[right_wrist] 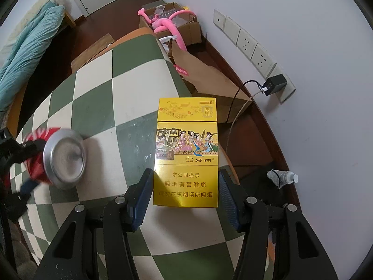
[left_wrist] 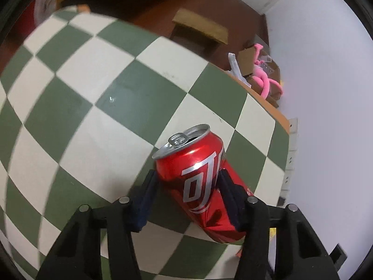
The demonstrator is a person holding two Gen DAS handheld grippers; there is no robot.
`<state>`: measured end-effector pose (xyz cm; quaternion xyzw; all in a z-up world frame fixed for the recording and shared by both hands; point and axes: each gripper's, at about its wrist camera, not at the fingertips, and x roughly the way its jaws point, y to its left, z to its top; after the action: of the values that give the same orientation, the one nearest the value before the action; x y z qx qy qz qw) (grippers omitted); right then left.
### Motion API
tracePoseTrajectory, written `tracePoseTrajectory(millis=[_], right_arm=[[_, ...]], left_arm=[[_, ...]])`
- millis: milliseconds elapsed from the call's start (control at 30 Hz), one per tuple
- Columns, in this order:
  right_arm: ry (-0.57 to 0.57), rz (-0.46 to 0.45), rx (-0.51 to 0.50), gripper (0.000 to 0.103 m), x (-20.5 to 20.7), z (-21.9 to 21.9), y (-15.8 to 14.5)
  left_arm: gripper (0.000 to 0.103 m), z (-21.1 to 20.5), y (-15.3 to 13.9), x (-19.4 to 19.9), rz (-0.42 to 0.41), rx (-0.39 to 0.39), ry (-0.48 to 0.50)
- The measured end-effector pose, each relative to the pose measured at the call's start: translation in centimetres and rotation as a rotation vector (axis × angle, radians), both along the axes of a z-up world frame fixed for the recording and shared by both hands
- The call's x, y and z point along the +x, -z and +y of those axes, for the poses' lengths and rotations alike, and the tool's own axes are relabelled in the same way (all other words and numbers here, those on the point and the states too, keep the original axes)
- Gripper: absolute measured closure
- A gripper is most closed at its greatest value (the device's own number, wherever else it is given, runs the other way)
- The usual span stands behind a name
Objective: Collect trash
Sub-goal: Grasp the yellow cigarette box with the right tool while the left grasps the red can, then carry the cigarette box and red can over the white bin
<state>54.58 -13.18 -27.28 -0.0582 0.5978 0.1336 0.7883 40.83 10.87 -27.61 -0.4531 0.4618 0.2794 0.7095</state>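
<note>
A red soda can, dented near its base, lies tilted over the green-and-white checked tablecloth. My left gripper is shut on it, with both dark pads pressed on its sides. In the right wrist view the same can shows blurred at the left, bottom end toward the camera, held by the left gripper's fingers. A yellow cigarette pack sits between the pads of my right gripper, which is shut on its lower sides near the table's right edge.
A brown paper bag stands open beside the table's right edge. Behind it is a cardboard box with a pink plush toy. Wall sockets hold a charger with cables. A crushed plastic bottle lies on the floor. A bed is at far left.
</note>
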Motion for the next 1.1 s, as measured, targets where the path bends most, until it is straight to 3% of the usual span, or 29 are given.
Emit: tracePoseTrajectory(millis=[267, 533, 867, 1100], right_arm=[[-0.035, -0.008, 0.029, 0.045, -1.5, 0.1, -0.5], [-0.129, -0.049, 0.106, 0.046, -5.8, 0.9, -3.9], [-0.32, -0.093, 0.252, 0.046, -16.0, 5.8, -10.9], [-0.491, -0.066, 0.363, 0.046, -26.1, 11.9, -14.1]], left_arm=[[0.054, 0.0, -2.2, -2.2, -0.038, 0.152, 0.129], [0.054, 1.3, -8.0, -8.2, -0.114, 0.322, 0.172], [0.054, 4.3, -16.2, -21.9, -0.18, 0.489, 0.125], [0.054, 6.9, -19.2, -32.8, -0.158, 0.566, 0.039]])
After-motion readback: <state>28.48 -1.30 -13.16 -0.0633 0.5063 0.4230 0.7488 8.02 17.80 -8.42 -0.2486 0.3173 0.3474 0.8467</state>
